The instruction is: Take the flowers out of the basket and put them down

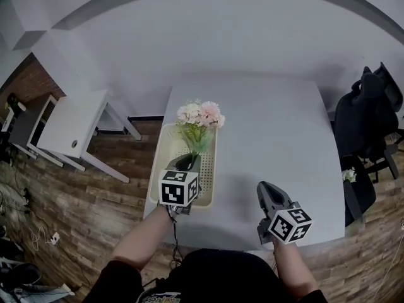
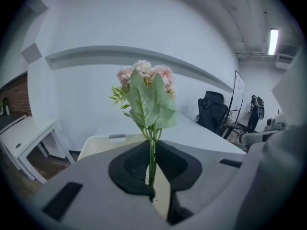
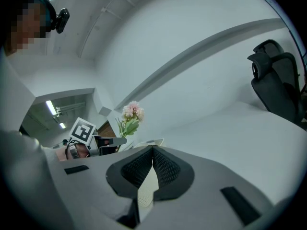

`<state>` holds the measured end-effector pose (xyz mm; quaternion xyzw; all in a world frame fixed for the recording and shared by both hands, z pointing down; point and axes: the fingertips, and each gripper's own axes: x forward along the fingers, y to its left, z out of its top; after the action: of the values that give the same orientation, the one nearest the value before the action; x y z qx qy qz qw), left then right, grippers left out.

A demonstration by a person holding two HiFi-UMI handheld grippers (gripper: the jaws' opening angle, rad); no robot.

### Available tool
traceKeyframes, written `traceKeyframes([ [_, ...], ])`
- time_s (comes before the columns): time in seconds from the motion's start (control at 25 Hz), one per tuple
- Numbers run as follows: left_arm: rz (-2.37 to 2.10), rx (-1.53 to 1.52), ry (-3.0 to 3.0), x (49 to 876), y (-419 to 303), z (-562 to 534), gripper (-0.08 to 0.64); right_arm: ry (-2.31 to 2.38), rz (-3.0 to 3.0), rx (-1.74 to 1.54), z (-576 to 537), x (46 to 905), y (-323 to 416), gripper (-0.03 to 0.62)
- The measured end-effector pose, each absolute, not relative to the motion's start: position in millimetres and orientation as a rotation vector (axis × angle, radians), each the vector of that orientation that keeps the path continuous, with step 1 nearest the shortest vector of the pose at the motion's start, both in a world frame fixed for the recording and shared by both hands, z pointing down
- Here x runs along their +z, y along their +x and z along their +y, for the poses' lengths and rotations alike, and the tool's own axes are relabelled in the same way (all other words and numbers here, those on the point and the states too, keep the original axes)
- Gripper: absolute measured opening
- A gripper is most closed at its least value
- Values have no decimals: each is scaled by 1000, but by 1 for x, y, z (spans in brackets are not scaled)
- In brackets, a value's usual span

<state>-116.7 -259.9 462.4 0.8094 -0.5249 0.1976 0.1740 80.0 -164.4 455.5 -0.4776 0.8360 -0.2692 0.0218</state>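
Observation:
A bunch of pink and white flowers (image 1: 201, 115) with green leaves stands upright over the cream basket (image 1: 156, 169) at the white table's left edge. My left gripper (image 1: 189, 163) is shut on the flowers' thin green stems (image 2: 152, 152), and the blooms (image 2: 146, 75) rise above the jaws. The basket's rim (image 2: 110, 139) shows just behind the jaws. My right gripper (image 1: 265, 188) hovers over the table's front right part, well apart from the basket. Its jaws meet at the tips with nothing between them (image 3: 152, 150). In the right gripper view the flowers (image 3: 130, 113) are at the left.
The white table (image 1: 271, 131) stretches right and back from the basket. A small white side table (image 1: 72, 128) stands on the wooden floor to the left. A black office chair (image 1: 366, 112) is at the right edge. Cables lie on the floor at far left.

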Motion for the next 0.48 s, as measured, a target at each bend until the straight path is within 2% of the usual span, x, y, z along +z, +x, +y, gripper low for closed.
traceKeyframes([
  [0.2, -1408, 503, 2366, 439, -63, -234, 43, -1477, 2576, -828, -157, 454, 106, 21],
  [0.48, -1303, 484, 2375, 450, 2, -203, 43, -1488, 2568, -839, -146, 459, 140, 21],
])
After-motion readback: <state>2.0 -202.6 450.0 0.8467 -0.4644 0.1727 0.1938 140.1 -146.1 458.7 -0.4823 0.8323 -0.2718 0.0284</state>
